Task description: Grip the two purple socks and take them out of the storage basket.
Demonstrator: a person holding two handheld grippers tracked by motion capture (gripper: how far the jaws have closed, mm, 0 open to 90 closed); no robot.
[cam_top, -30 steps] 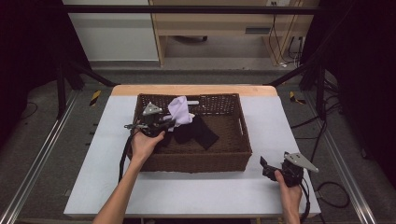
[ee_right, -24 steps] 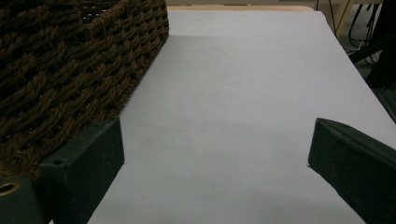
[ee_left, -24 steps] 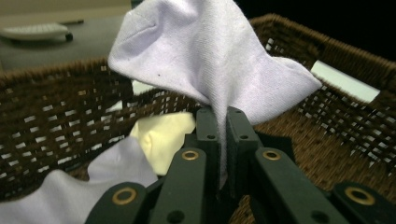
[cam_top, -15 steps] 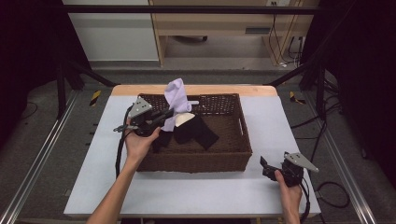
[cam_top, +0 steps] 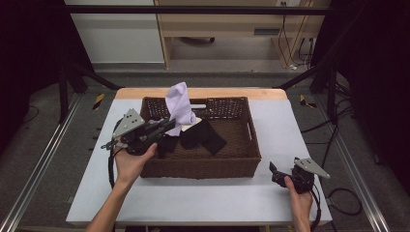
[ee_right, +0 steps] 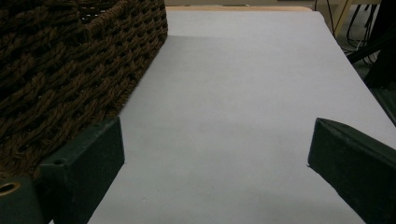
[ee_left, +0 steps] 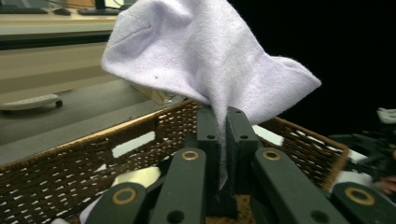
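Note:
My left gripper is shut on a pale lilac sock, which it holds up over the left part of the brown wicker basket. In the left gripper view the sock is pinched between the two black jaws and billows above them. A black garment lies on the basket floor, with a bit of cream cloth behind it. My right gripper rests on the white table near the basket's front right corner; in the right gripper view its jaws stand wide apart with nothing between them.
The basket's woven wall stands just left of the right gripper. White tabletop stretches ahead of it to the wooden far edge. Dark metal frame rails run beside the table.
The left gripper has lifted the lilac sock out of the basket and drawn it back to the left. The right gripper has stayed where it was.

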